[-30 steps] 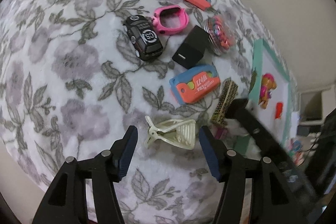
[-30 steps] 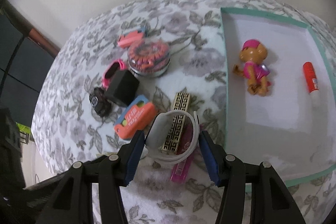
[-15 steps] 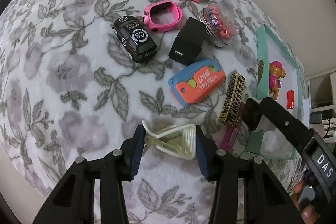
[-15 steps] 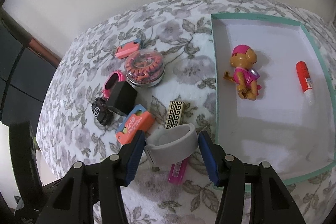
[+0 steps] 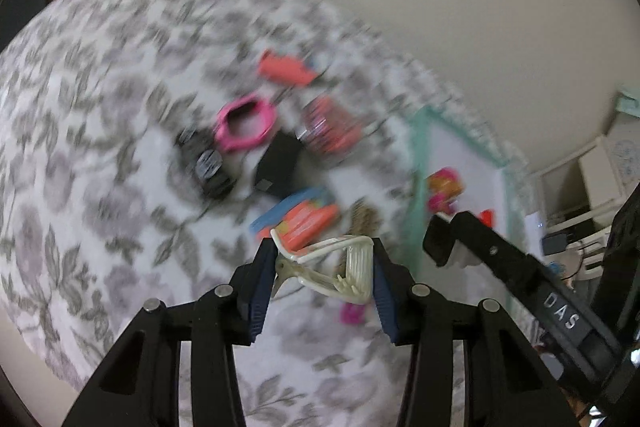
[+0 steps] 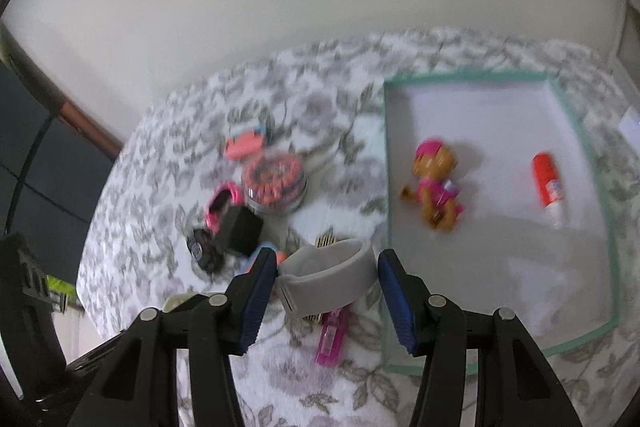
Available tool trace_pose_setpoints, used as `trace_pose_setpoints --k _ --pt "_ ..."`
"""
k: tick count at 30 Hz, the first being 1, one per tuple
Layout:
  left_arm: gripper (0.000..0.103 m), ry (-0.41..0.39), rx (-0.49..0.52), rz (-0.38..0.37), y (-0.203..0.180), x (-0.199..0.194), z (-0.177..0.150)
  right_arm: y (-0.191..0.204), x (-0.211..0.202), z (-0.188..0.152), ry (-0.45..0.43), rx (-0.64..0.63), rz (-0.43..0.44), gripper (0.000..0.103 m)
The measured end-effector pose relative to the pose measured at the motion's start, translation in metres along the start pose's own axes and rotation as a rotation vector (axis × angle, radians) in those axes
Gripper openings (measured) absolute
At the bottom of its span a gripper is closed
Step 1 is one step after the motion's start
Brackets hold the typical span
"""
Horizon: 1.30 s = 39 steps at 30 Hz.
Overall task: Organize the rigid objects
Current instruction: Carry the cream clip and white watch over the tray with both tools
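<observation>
Tray [image 6: 592,163] contains 2 items: figurine [image 6: 436,183] and glue stick [image 6: 550,187]. Left gripper [image 5: 322,273] grips the cream hair clip [image 5: 340,267]; right gripper [image 6: 328,277] grips the grey band [image 6: 328,277]. Roughly 8 objects, blurred, remain on the floral cloth [image 6: 180,131].

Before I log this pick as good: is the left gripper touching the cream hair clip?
Touching. The left wrist view shows the left gripper with both blue pads pressed against the ends of the cream hair clip.

Plain cream wall [image 6: 280,7] behind; white shelf unit [image 5: 592,171] at right.
</observation>
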<state>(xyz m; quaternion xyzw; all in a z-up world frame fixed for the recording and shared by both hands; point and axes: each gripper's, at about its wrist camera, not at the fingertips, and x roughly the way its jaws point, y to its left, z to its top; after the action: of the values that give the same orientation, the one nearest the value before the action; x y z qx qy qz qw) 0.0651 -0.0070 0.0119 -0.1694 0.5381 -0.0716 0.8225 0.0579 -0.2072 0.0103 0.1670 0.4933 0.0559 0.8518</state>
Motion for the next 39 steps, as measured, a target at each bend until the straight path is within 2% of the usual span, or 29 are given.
trace_pose_setpoints --k 3,7,14,19,22,27,34,39 --pt "0.047 -0.055 0.053 -0.017 -0.028 -0.01 0.009 -0.011 -0.022 0.011 -0.063 0.031 0.0 0.056" --pt "0.047 -0.064 0.098 -0.044 -0.064 -0.007 0.017 -0.032 -0.047 0.023 -0.124 0.083 -0.043 0.056" --pt "0.047 -0.033 0.175 -0.066 -0.125 0.013 0.016 -0.078 -0.076 0.03 -0.189 0.177 -0.175 0.056" --pt "0.047 -0.02 0.201 -0.108 -0.157 0.03 0.009 -0.097 -0.086 0.031 -0.224 0.182 -0.3 0.056" --pt "0.047 -0.003 0.228 -0.107 -0.161 0.049 -0.001 -0.109 -0.075 0.028 -0.185 0.188 -0.365 0.056" --pt "0.047 0.063 0.218 -0.068 -0.151 0.084 -0.015 -0.125 -0.055 0.02 -0.133 0.209 -0.392 0.056" --pt "0.047 0.096 0.252 -0.063 -0.149 0.099 -0.025 -0.139 -0.026 0.009 -0.045 0.204 -0.473 0.056" --pt "0.047 0.121 0.266 -0.044 -0.147 0.111 -0.026 -0.152 -0.005 -0.001 0.023 0.241 -0.446 0.056"
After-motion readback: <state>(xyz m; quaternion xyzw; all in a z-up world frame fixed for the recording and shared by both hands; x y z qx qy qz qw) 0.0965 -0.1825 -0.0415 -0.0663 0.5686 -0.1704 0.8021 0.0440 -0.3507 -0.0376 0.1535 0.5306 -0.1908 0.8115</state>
